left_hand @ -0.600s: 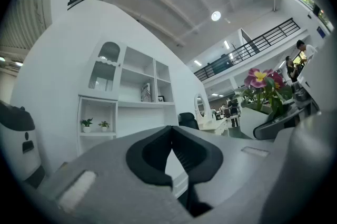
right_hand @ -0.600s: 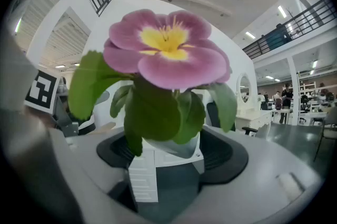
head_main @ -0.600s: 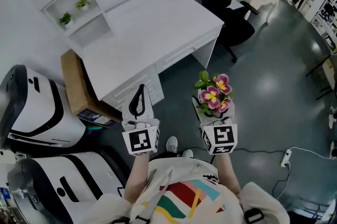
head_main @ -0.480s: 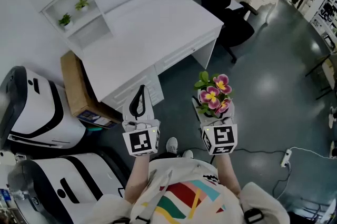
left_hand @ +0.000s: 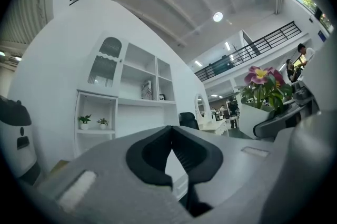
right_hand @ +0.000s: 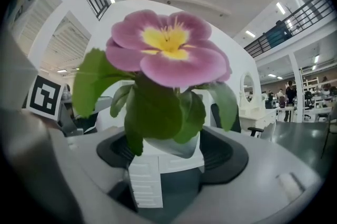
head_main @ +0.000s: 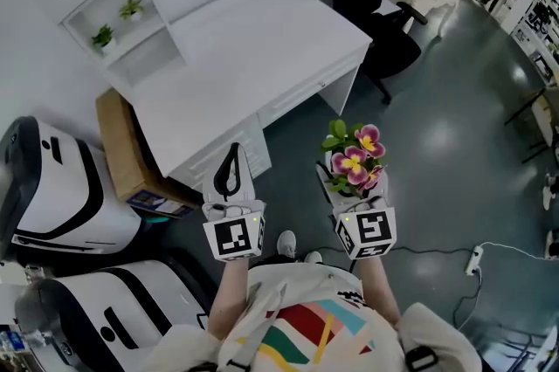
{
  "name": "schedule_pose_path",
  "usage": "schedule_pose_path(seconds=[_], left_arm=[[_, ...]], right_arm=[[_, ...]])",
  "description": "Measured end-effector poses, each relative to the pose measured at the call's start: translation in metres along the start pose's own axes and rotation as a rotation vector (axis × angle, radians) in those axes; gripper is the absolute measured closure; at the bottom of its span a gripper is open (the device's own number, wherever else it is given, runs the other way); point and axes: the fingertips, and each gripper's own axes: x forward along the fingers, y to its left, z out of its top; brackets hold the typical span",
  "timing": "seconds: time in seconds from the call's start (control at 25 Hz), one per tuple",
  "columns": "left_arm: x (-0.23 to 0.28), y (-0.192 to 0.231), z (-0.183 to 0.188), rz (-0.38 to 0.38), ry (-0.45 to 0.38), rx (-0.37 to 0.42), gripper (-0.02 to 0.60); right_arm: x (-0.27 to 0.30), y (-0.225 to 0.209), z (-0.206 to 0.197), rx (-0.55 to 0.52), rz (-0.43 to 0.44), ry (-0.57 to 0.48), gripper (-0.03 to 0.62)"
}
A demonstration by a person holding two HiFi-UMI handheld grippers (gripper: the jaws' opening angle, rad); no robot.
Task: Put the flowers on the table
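A small white pot of pink and yellow flowers (head_main: 354,162) with green leaves is held upright in my right gripper (head_main: 353,184), over the grey floor to the right of the white desk (head_main: 253,56). In the right gripper view the white pot (right_hand: 168,152) sits clamped between the two black pads, and the big pink bloom (right_hand: 167,49) fills the middle. My left gripper (head_main: 229,168) is shut with nothing in it, just in front of the desk's drawers (head_main: 218,154). In the left gripper view its black pads (left_hand: 185,153) meet.
The desk has a white hutch with two tiny potted plants (head_main: 116,22) on a shelf. A black office chair (head_main: 371,3) stands right of the desk. A cardboard box (head_main: 122,148) and black-and-white machines (head_main: 52,187) are at the left. A cable and power strip (head_main: 476,261) lie on the floor.
The view has shifted slightly; both grippers and the flower pot stay almost where they were.
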Motion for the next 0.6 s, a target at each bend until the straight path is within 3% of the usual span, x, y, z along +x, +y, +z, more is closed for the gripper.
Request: schedule_pose_path(seconds=[0.6], left_arm=[[0.024, 0.073, 0.016, 0.029, -0.081, -0.021, 0.577]], right_arm=[[0.042, 0.019, 0.007, 0.006, -0.05, 0.014, 0.244]])
